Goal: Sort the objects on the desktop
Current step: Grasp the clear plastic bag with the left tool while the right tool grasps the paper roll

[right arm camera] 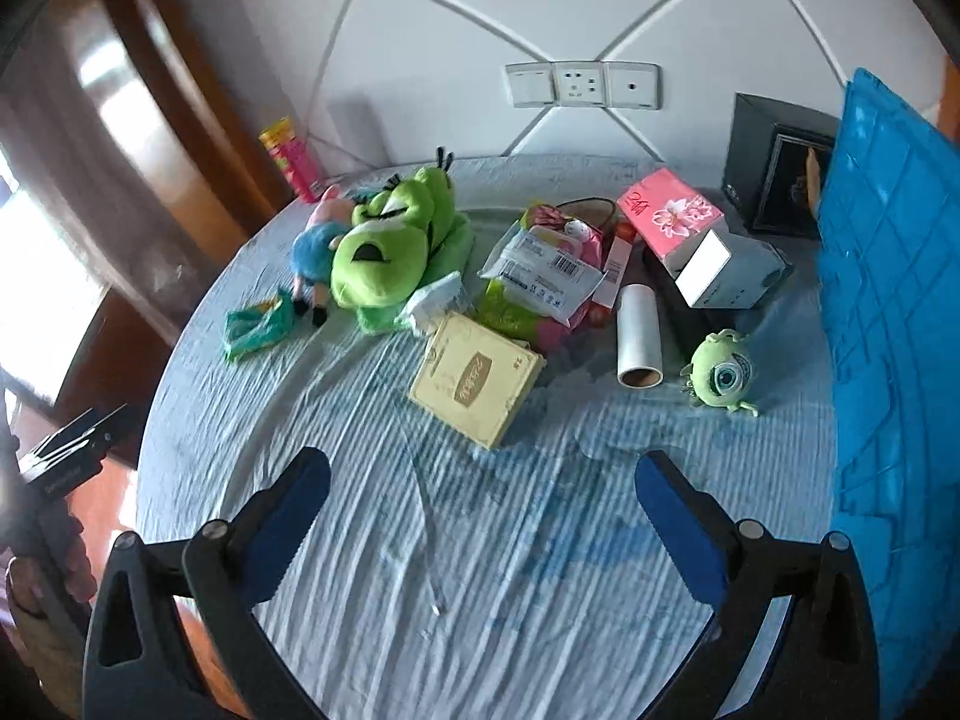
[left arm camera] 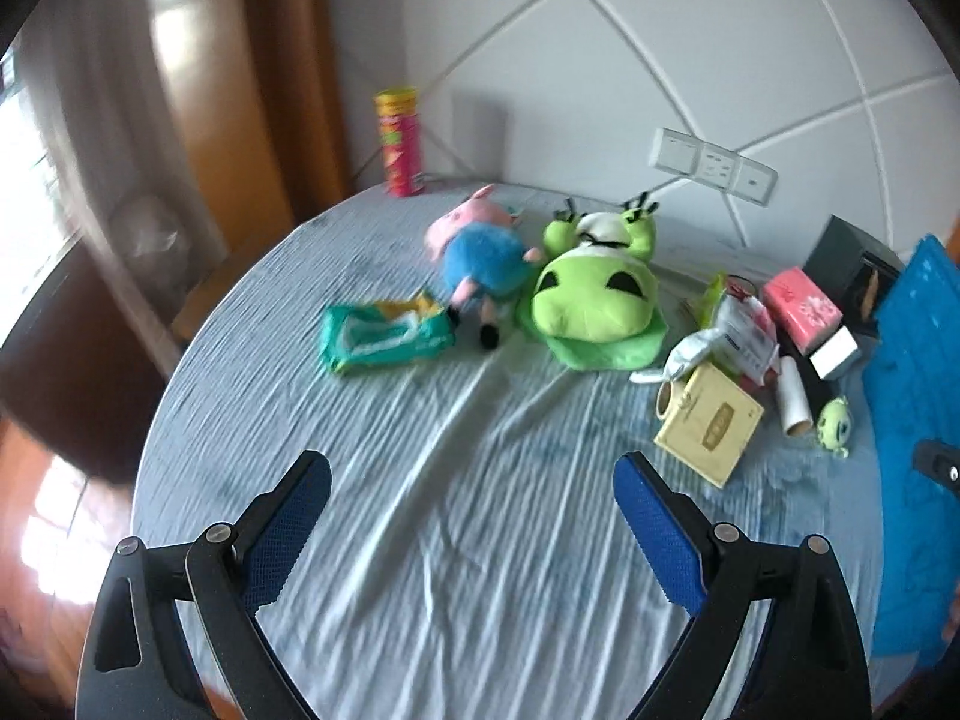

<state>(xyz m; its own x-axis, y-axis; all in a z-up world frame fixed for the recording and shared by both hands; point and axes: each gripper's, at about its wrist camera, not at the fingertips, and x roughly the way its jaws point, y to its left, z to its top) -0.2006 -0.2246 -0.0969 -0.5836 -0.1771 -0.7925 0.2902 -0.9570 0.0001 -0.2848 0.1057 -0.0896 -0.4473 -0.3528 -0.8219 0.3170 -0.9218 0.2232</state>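
Observation:
My left gripper (left arm camera: 471,471) is open over bare blue cloth. Beyond it lie a green wipes pack (left arm camera: 387,336), a pink-and-blue pig plush (left arm camera: 477,249) and a green frog plush (left arm camera: 591,294). My right gripper (right arm camera: 483,468) is open too, just short of a yellow box (right arm camera: 477,378). Past that box sits a pile of snack packets (right arm camera: 549,264), a white roll (right arm camera: 639,333), a pink tissue pack (right arm camera: 669,210) and a small one-eyed green plush (right arm camera: 723,369). Nothing is held by either gripper.
A round table (right arm camera: 540,570) with a wrinkled blue striped cloth fills both views. A red chip can (left arm camera: 399,144) stands at its far left edge. A dark box (right arm camera: 774,174) and a blue quilted cover (right arm camera: 894,312) stand on the right. A hand (right arm camera: 48,570) holds the other gripper's handle.

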